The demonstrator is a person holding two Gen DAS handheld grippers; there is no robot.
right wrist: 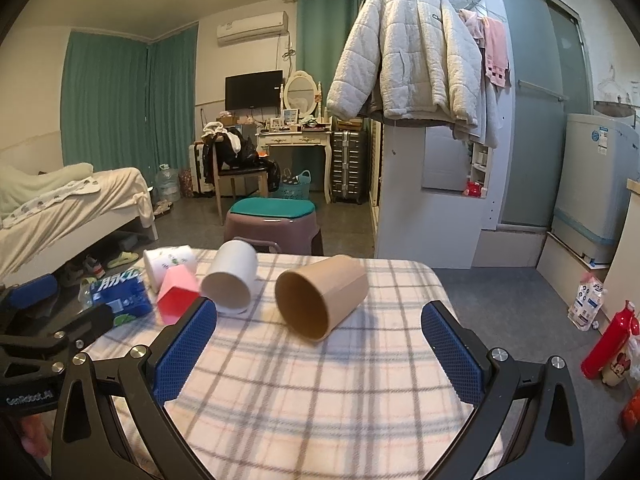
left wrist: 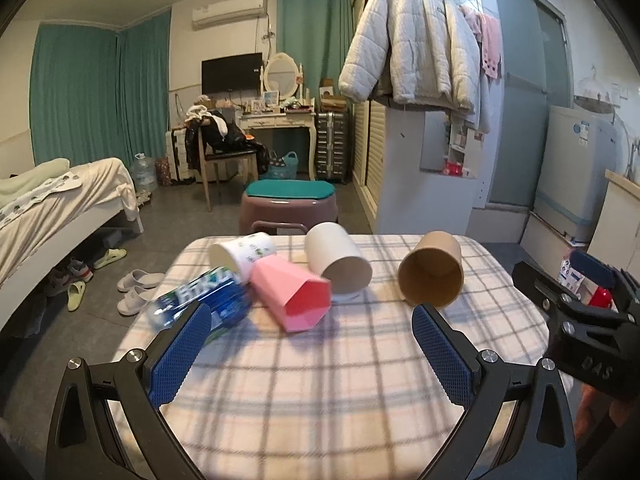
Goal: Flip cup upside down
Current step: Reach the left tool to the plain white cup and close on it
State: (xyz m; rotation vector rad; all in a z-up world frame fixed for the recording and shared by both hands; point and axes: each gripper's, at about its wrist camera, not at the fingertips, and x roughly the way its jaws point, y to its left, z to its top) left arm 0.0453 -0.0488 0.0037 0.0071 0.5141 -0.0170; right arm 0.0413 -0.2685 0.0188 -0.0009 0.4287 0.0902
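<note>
Four cups on desk (right wrist: 320, 380); brown cup (right wrist: 320, 298) on its side, mouth toward 7 o'clock; both tools (left wrist: 310, 354) (right wrist: 318, 356) released, level, hovering.

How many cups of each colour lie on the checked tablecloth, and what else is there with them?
Brown paper cup: 1
Plain white cup: 1
White cup with green print: 1
Pink faceted cup: 1
Blue-labelled bottle: 1
Total: 5 things, 4 of them cups, all on their sides.
</note>
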